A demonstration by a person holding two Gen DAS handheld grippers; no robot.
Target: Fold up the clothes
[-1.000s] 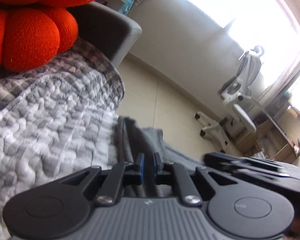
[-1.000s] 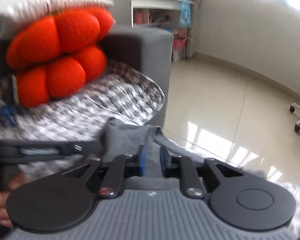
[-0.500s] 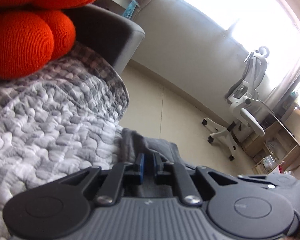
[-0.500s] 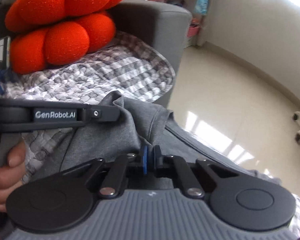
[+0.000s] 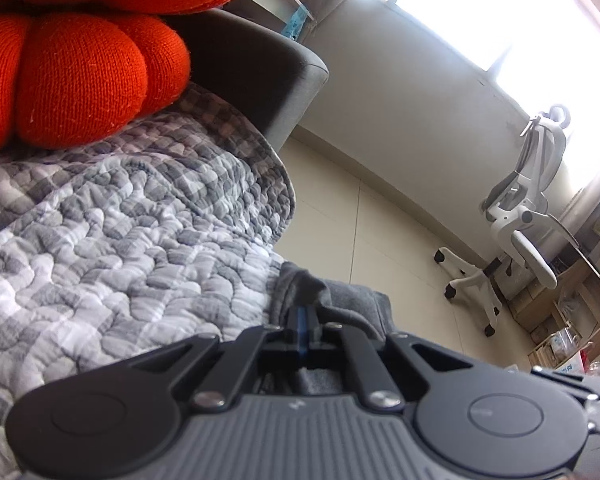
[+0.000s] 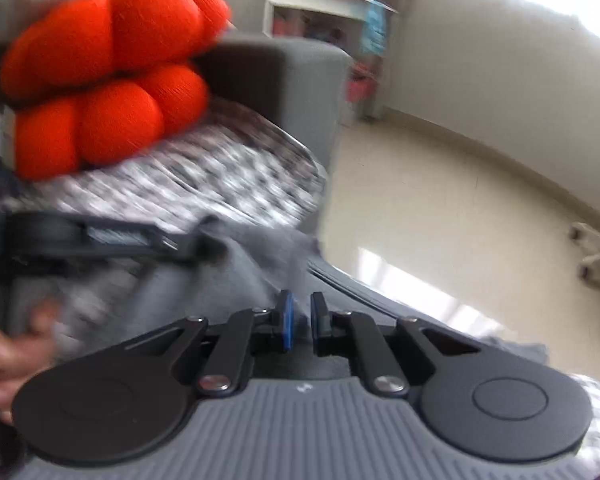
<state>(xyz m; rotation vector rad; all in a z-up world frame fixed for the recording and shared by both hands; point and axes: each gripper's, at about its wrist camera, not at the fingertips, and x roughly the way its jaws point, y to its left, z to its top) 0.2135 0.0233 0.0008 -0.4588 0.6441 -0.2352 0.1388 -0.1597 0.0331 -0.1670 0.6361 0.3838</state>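
A grey garment lies on the quilted grey-and-white checked cover of a sofa, with part of it hanging toward the floor. My left gripper is shut on a bunched fold of the garment at its near edge. In the blurred right wrist view, the garment spreads under my right gripper, whose blue-padded fingers stand a small gap apart over the cloth. The left gripper shows there as a black bar on the left, held by a hand.
An orange knotted cushion rests against the dark grey sofa arm behind the cover. Beyond the sofa edge are a pale tiled floor, a white office chair, a wooden desk and white shelves.
The left fingers have closed tighter on the garment fold. The right fingers, shut half a second ago, now stand slightly apart, and the right view is swinging and blurred.
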